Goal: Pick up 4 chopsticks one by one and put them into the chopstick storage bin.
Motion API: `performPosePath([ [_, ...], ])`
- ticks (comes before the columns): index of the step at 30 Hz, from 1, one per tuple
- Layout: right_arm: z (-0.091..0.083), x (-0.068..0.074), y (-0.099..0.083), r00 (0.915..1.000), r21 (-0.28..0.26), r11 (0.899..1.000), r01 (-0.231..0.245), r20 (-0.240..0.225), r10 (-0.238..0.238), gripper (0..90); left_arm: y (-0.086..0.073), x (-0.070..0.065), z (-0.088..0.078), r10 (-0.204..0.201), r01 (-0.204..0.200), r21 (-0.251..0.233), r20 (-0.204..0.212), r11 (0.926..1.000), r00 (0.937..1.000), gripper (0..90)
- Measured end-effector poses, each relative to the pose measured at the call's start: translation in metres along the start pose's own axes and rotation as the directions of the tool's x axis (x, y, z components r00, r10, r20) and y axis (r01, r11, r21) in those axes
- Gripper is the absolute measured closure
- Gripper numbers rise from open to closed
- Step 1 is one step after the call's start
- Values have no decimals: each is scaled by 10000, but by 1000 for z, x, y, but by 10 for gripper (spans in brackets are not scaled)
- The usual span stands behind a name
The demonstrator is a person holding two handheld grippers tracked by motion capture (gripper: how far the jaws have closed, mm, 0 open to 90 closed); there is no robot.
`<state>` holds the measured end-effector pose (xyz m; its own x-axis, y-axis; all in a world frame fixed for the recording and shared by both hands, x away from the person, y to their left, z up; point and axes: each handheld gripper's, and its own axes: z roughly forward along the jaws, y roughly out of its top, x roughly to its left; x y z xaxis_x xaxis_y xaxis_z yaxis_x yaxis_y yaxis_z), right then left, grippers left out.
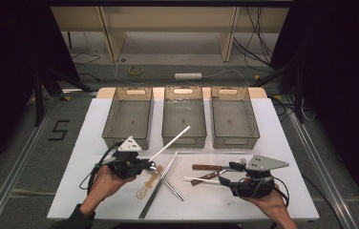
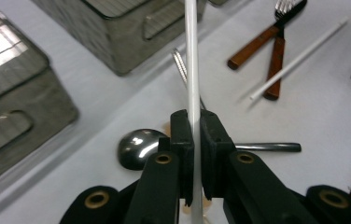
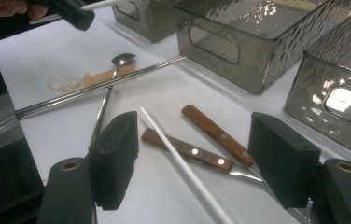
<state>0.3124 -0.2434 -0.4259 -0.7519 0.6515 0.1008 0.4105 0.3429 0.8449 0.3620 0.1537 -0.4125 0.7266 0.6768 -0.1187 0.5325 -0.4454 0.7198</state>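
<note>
My left gripper (image 1: pixel 150 163) (image 2: pixel 193 135) is shut on a thin white stick (image 1: pixel 173 140) (image 2: pixel 193 70), which slants up off the table toward the middle bin (image 1: pixel 183 140). In the right gripper view, my right gripper (image 3: pixel 197 158) stands open low over a second white stick (image 3: pixel 183 163), which lies between the jaws without touching them. Beside that stick lie two wooden-handled pieces of cutlery (image 3: pixel 192 153). In the high view the right gripper (image 1: pixel 222 181) sits near the table's front right, pointing left at that stick (image 1: pixel 199 179).
Three grey see-through bins (image 1: pixel 108 125) (image 1: pixel 235 141) stand in a row at the back of the white table (image 1: pixel 96 124). A pair of metal chopsticks (image 1: pixel 161 183), a metal spoon (image 2: pixel 138 148) and a clear spoon with a wooden handle (image 3: pixel 94 78) lie front centre.
</note>
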Motion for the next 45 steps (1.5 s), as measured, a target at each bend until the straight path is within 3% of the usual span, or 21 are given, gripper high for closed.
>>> performPosePath([
  [8,-2,9,-6,9997,-185,9997,-187,-157,184,334,6,33,-11,-886,853,-518,-655,9950,9939,849],
  [13,-3,11,-9,9996,-246,9994,-233,-168,229,330,15,49,-14,-1120,1041,-773,-1053,9916,9881,849],
  [20,-3,15,-10,9995,-242,9996,-176,-270,170,331,27,70,-11,-1381,1281,-723,-1569,9891,9779,849],
  [33,-5,16,-11,9992,-271,9993,-257,-326,248,327,35,113,-2,-2480,2336,-888,-2265,9683,9419,849],
  [39,-4,17,-12,9993,-271,9994,-205,-332,196,326,39,129,3,-2778,2641,-872,-2526,9605,9268,849],
  [42,-4,17,-12,9992,-209,9996,-196,-360,189,326,39,137,5,-3069,2906,-1001,-2550,9516,9169,849],
  [45,-4,18,-12,9992,-229,9995,-207,-360,199,326,40,143,8,-3181,3032,-966,-2649,9480,9103,849],
])
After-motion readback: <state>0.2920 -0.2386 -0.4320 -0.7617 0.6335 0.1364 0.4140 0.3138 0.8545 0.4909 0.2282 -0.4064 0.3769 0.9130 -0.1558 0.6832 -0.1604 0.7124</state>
